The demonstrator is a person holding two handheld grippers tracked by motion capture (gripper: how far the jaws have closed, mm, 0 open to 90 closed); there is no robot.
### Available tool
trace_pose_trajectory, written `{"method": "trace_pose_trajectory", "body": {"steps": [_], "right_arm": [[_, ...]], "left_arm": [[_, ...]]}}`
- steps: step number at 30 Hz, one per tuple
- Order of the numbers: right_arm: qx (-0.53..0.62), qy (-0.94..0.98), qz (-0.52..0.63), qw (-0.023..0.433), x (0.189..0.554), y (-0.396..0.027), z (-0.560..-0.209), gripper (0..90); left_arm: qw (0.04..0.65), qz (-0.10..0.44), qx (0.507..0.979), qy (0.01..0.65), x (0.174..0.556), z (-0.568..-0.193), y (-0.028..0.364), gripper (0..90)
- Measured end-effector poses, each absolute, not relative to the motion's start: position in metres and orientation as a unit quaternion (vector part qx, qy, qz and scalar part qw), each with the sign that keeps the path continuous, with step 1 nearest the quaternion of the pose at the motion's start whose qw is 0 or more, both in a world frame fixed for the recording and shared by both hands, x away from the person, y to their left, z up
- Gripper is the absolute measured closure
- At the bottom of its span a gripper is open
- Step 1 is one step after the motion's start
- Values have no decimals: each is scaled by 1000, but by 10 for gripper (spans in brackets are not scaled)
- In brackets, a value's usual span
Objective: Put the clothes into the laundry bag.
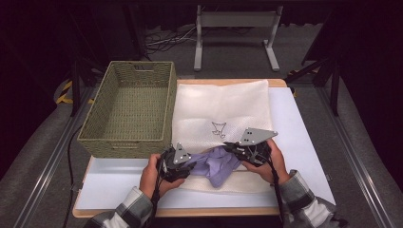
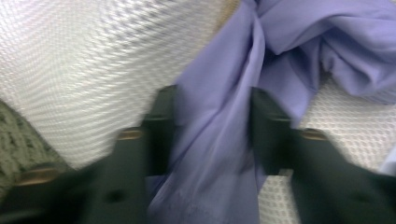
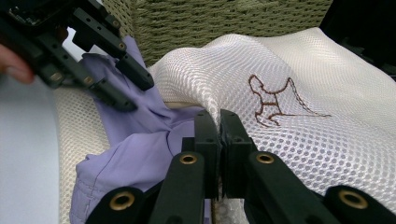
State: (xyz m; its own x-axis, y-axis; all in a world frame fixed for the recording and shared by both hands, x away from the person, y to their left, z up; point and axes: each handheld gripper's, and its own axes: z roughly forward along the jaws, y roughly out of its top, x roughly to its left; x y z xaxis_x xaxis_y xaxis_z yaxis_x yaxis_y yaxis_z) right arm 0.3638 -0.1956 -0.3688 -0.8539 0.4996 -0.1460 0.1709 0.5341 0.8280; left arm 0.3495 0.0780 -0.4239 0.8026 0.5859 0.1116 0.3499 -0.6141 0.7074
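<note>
Gripping the mesh bag (image 3: 280,70) at its near edge, the right tongs (image 3: 219,126) sit pinched together on a fold of the white mesh, w/ the fold lifted off the counter (image 1: 304,142). Left tongs (image 2: 212,121) straddle a bunch of the purple cloth (image 2: 219,140); the jaws stand apart w/ cloth between them, and the blurred left gripper view doesn't show if the pads press on it. In the high view, both hands come in from the near edge: left hand (image 1: 152,173) beside the left tongs (image 1: 183,166), right hand (image 1: 273,164) behind the right tongs (image 1: 233,147). Cloth (image 1: 216,164) lies crumpled between the two tongs, at the bag's (image 1: 223,107) near end, partly on the mesh. Bag is spread flat farther back on the counter, w/ a small dark stitched figure (image 1: 218,129) near its middle. Woven basket (image 1: 128,109) stands at far left, just beside the bag.
</note>
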Motion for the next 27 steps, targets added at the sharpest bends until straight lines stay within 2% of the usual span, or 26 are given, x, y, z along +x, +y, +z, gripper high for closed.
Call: {"method": "trace_pose_trajectory", "body": {"steps": [1, 2, 3, 6, 11, 18, 27], "right_arm": [[195, 856, 441, 187, 364, -195, -369, 878], [197, 856, 440, 188, 364, -195, -369, 878], [198, 856, 440, 188, 364, -196, -369, 878], [199, 854, 442, 189, 364, -196, -368, 878], [200, 852, 444, 192, 363, -194, -368, 878], [197, 851, 451, 185, 360, -191, -367, 878], [194, 853, 450, 178, 358, -190, -368, 878]], "left_arm": [[354, 170, 880, 266, 349, -423, 79, 747], [359, 173, 880, 259, 346, -421, 78, 843], [364, 171, 882, 246, 343, -418, 77, 855], [375, 170, 881, 232, 339, -414, 71, 863], [427, 142, 868, 211, 338, -410, 48, 863], [443, 113, 867, 198, 350, -417, 9, 862], [434, 159, 852, 247, 370, -431, -13, 865]]}}
